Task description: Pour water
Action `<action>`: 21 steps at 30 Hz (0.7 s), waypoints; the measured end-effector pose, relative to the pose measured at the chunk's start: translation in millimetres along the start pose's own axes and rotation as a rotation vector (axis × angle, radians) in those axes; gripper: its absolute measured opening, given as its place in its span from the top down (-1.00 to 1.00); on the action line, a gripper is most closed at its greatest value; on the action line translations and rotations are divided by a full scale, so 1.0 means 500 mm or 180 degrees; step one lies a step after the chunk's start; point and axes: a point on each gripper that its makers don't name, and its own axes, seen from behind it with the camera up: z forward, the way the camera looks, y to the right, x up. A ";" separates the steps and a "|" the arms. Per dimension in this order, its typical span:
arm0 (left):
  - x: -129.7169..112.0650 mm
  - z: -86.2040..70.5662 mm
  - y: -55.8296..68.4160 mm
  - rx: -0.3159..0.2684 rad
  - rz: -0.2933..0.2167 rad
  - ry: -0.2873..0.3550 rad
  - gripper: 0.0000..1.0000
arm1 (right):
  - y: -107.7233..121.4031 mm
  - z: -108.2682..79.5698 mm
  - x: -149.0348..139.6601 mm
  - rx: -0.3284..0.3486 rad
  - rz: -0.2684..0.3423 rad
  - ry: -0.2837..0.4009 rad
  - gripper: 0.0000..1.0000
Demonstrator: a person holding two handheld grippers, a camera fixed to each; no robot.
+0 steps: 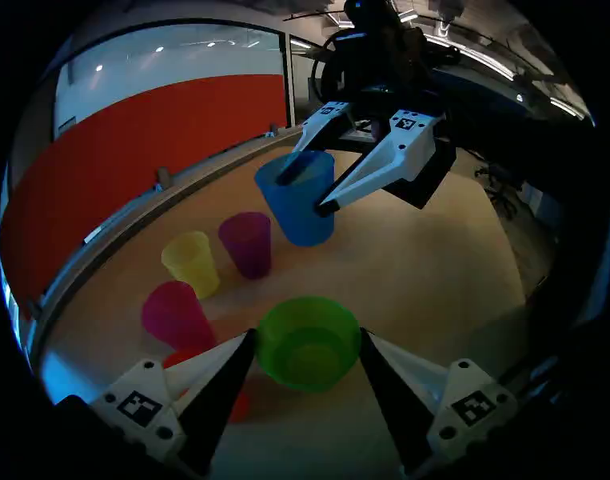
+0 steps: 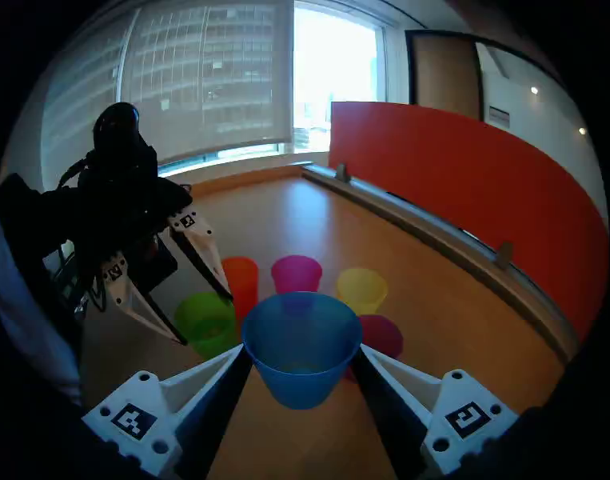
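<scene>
The left gripper [image 1: 305, 334] pinches the green cup [image 1: 308, 362] between its fingers; the right gripper [image 2: 301, 349] pinches the blue cup [image 2: 301, 340] likewise.

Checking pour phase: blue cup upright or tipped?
Upright, near enough: in the left gripper view the blue cup has its rim on top, base below, held by the right gripper. Not tilted toward the green cup.

blue cup [image 2: 301, 346], green cup [image 1: 308, 344]

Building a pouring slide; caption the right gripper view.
Right tool holds a blue cup over the table; left tool holds a green cup.
</scene>
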 end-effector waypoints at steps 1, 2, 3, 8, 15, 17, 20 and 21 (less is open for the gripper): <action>-0.001 0.003 0.001 -0.0006 -0.0009 -0.0002 -0.82 | 0.000 0.001 -0.001 0.0000 0.0001 -0.0002 -0.79; -0.003 0.005 0.002 -0.0012 -0.0018 -0.0004 -0.82 | 0.000 0.001 -0.001 -0.0001 0.0002 -0.0003 -0.79; -0.005 0.008 0.003 -0.0019 -0.0028 -0.0007 -0.82 | 0.001 0.002 -0.002 -0.0004 0.0002 -0.0005 -0.79; -0.015 0.017 0.006 -0.0040 -0.0048 -0.0034 -0.82 | 0.003 0.003 -0.004 -0.0012 0.0006 -0.0015 -0.79; -0.023 0.027 0.008 -0.0056 -0.0048 -0.0054 -0.82 | 0.007 0.002 -0.009 -0.0029 0.0009 -0.0022 -0.79; -0.022 0.028 0.007 -0.0058 -0.0062 -0.0038 -0.82 | 0.008 0.002 -0.012 -0.0033 0.0011 -0.0027 -0.79; -0.023 0.028 0.006 -0.0058 -0.0075 -0.0026 -0.83 | 0.010 0.002 -0.014 -0.0040 0.0014 -0.0033 -0.79; -0.023 0.028 0.005 -0.0058 -0.0073 -0.0020 -0.83 | 0.009 0.002 -0.015 -0.0039 0.0015 -0.0032 -0.79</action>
